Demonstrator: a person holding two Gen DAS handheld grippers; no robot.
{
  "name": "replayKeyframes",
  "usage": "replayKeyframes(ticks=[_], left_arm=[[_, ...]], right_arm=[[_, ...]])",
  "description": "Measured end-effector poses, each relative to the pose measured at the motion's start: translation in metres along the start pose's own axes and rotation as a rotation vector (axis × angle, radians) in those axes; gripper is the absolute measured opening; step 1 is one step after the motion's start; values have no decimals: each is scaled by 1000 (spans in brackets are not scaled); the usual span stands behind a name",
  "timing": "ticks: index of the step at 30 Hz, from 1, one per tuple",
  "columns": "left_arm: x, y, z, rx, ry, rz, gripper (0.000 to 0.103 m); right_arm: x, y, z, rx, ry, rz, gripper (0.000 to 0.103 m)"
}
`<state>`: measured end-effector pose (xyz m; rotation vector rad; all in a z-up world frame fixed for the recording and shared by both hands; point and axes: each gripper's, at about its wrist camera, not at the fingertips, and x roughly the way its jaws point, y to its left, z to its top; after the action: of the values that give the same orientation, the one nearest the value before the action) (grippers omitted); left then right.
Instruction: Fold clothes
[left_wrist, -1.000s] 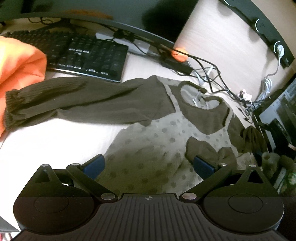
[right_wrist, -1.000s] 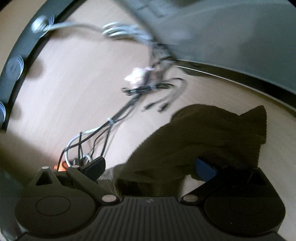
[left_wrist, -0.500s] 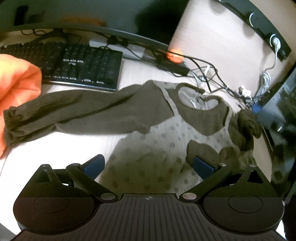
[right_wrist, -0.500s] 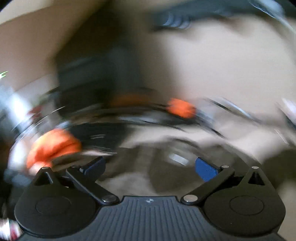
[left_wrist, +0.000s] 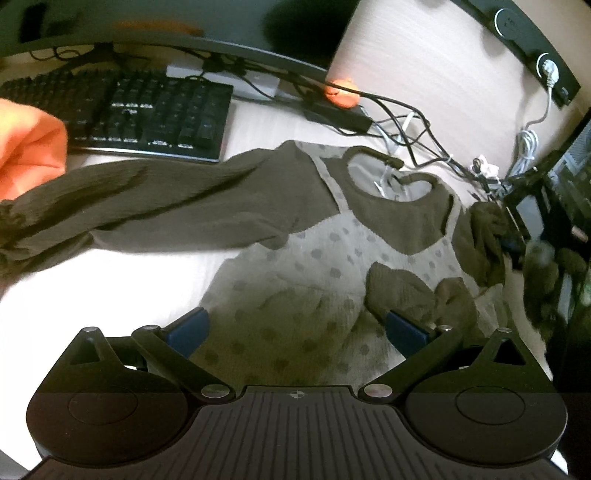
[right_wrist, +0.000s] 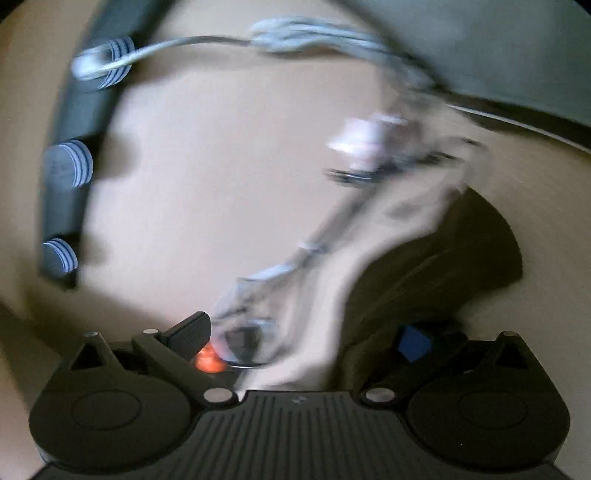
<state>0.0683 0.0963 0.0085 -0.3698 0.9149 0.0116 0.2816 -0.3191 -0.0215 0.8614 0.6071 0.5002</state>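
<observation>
Left gripper (left_wrist: 297, 330) sits nearest the camera, jaws spread wide, gripping nothing, hovering over the lower body of the sweater (left_wrist: 295, 273). Blue pads (left_wrist: 188, 326) sit either side of the polka-dot grey panel. Sweater lies flat on the white desk (left_wrist: 110, 280), front up, neckline away from the camera. Its dark olive sleeve (left_wrist: 147, 203) stretches out to the left, cuff bunched at the frame edge. The other sleeve is folded in over the chest on the right side, a crumpled olive lump (left_wrist: 402, 291) just beyond the right pad. More olive fabric is bunched at the right shoulder (left_wrist: 487, 240).

Orange cloth (left_wrist: 29, 151) lies at the left edge, beside the spread sleeve. Beyond the sleeve is a black keyboard (left_wrist: 140, 114). A tangle of cables (left_wrist: 413, 129) runs past the neckline, with a small orange object (left_wrist: 341, 92) behind it. Black power strip (left_wrist: 532, 55) on the wall, top right.

Right wrist view is heavily motion-blurred. Right gripper (right_wrist: 306, 336) has its jaws apart; olive fabric (right_wrist: 436, 273) lies against the right-hand blue pad (right_wrist: 415, 341), but I cannot tell if it is pinched. Blurred cables (right_wrist: 332, 236) and the beige wall are beyond.
</observation>
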Motion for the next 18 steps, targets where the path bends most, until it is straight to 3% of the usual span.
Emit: replayKeyframes(ticks=[3,6,8,12,18], left_arm=[[0,2,1,-4,-3,10,103],[1,2,4,-7,-11,-10,103],[2,2,7,-10,-16,-23,103],[5,0,12,-6,-25,-67,103],[23,-22,21,3,-17,-167,103]], right_arm=[[17,83,-44,-432,259,157,103],[25,122,-106,-719,461,177,103],[22,122,-126,-773,494,109,103],[-3,107,-129,-770,417,-106,103],[-47,70,-155,-689,474,-261,103]])
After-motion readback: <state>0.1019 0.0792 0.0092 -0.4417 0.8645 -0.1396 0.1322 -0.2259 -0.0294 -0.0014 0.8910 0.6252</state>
